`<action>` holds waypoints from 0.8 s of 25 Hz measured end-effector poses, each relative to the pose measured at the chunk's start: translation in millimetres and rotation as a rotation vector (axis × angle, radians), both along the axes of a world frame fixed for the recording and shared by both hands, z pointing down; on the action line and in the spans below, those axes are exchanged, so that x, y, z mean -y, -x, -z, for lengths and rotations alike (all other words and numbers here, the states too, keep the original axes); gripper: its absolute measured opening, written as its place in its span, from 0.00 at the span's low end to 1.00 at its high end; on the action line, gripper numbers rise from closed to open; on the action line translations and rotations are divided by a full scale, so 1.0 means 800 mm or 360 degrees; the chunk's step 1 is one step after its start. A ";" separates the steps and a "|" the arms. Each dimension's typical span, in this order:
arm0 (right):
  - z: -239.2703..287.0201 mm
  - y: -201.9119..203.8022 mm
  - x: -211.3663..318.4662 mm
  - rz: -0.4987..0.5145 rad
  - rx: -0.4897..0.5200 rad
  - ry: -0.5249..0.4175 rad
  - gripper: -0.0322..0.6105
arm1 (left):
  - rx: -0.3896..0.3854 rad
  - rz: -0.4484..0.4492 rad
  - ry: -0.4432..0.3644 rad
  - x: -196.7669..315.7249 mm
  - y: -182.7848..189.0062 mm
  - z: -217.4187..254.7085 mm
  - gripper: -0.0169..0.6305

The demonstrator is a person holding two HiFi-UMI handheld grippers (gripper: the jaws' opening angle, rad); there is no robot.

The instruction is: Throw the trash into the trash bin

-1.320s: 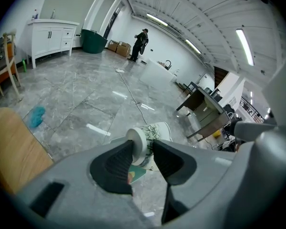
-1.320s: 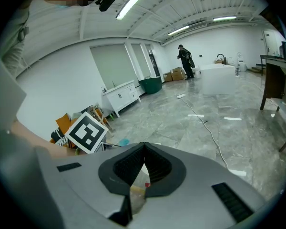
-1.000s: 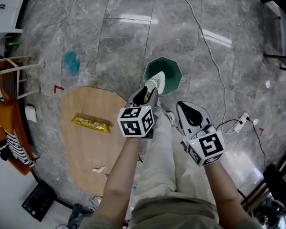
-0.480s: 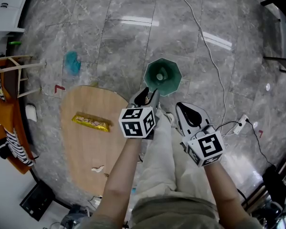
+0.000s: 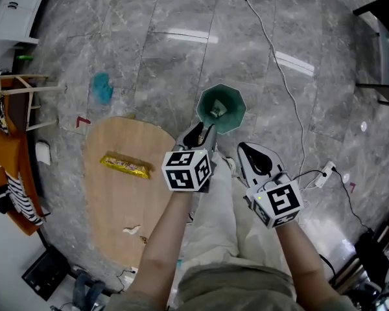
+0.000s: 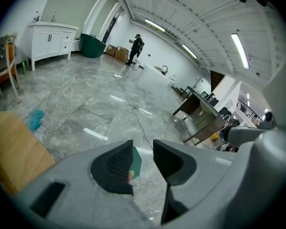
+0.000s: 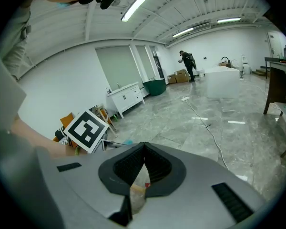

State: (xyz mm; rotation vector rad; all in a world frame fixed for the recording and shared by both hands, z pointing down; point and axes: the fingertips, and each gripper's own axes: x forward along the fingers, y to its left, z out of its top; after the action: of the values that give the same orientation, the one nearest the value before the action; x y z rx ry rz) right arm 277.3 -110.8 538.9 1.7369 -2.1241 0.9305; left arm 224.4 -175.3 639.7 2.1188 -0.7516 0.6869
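A green trash bin (image 5: 232,100) stands on the floor just beyond my knees, with a pale piece of trash (image 5: 215,112) lying inside it. My left gripper (image 5: 201,133) hangs above the bin's near rim, open and empty. In the left gripper view (image 6: 143,157) the bin (image 6: 137,160) shows through the gap between the jaws. My right gripper (image 5: 254,155) is beside it on the right, shut on a thin clear wrapper (image 7: 139,186) that hangs between its pads (image 7: 144,149). A yellow snack wrapper (image 5: 124,166) lies on the wooden table (image 5: 117,199).
A small white scrap (image 5: 133,229) lies on the table's near part. A blue cloth (image 5: 102,87) is on the grey floor at the left. A white cable (image 5: 282,76) runs across the floor to a power strip (image 5: 324,172) at the right. A wooden chair (image 5: 16,102) stands at the far left.
The pale piece of trash that was at the left gripper's tips over the bin now lies inside the bin. The right gripper has stayed in place.
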 end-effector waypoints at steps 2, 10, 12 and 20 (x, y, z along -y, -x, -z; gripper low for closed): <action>0.007 0.001 -0.001 -0.0001 -0.0003 -0.0007 0.06 | 0.0004 0.0017 -0.0029 0.000 0.003 0.009 0.20; 0.032 0.003 -0.007 0.0003 -0.0014 -0.0031 0.06 | 0.0015 0.0075 -0.0078 -0.002 0.011 0.042 0.06; 0.037 0.004 -0.009 0.0010 -0.0016 -0.0040 0.06 | 0.0017 0.0074 -0.0083 -0.004 0.012 0.047 0.05; 0.057 0.010 -0.018 0.0010 -0.0028 -0.0069 0.06 | 0.0011 0.0060 -0.0111 -0.012 0.019 0.068 0.04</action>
State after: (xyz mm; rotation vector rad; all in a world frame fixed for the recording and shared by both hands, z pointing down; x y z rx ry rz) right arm 269.4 -96.4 493.1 1.7508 -2.1529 0.8704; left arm 209.1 -165.4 584.9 2.1604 -0.8281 0.6570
